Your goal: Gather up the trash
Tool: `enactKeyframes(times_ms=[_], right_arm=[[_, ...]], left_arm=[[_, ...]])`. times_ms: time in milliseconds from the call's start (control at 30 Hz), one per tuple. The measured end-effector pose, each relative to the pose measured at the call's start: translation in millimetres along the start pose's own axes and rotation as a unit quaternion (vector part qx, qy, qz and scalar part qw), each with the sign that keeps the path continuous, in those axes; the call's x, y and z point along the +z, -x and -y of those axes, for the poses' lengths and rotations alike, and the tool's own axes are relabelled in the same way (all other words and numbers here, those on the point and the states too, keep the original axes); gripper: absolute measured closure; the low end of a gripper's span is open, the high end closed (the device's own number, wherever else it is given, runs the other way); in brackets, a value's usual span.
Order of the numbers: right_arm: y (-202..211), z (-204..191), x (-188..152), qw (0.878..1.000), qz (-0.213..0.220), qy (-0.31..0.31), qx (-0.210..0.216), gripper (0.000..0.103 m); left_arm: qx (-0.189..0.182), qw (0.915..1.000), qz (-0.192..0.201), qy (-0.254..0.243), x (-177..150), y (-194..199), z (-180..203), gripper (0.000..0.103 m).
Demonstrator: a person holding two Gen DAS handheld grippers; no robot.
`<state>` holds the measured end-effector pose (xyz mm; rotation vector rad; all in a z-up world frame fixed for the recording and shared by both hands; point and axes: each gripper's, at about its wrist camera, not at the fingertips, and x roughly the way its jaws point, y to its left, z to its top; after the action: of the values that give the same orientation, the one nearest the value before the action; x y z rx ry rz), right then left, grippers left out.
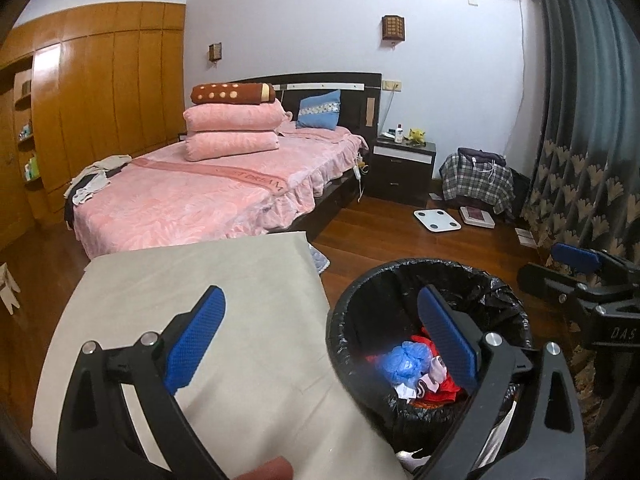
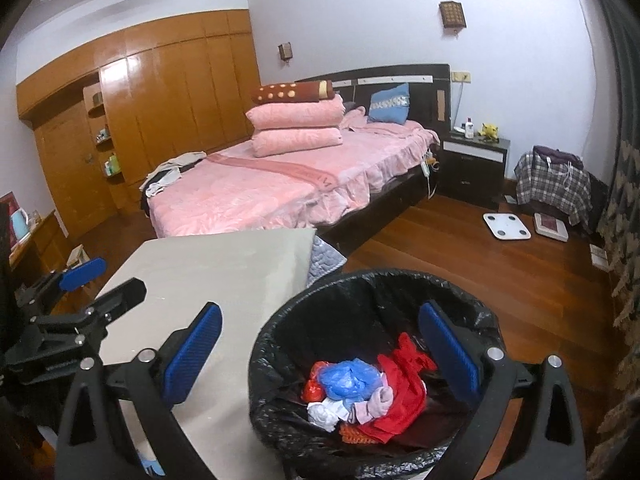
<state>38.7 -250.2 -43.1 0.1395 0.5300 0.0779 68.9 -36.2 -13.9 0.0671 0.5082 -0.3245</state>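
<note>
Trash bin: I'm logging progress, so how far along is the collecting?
Done: the bin already holds red, blue and white scraps. In hand: nothing; the left gripper and right gripper are both open and empty. Left: no loose trash is plain on the table.

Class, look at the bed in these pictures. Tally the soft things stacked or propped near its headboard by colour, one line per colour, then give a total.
Pink folded blankets: 2
Brown spotted blanket on top of the pink stack: 1
Blue cushion against the headboard: 1
Total: 4
</note>
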Motion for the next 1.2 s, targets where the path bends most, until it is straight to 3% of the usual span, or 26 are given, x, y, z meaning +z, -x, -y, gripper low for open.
enactKeyframes(times_ms=[567,1200], right_arm=[[25.7,-32.7,1.3,1.0,0.016,0.014,0.02,0.006],[29.1,-40.3,-3.6,1.0,0.013,0.018,0.021,0.006]], left_arm=[[0.015,0.9991,0.036,0.018,-4.7,43.5,-11.6,0.008],[0.021,0.9986,0.046,0.016,-8.5,55.5,-13.3,0.008]])
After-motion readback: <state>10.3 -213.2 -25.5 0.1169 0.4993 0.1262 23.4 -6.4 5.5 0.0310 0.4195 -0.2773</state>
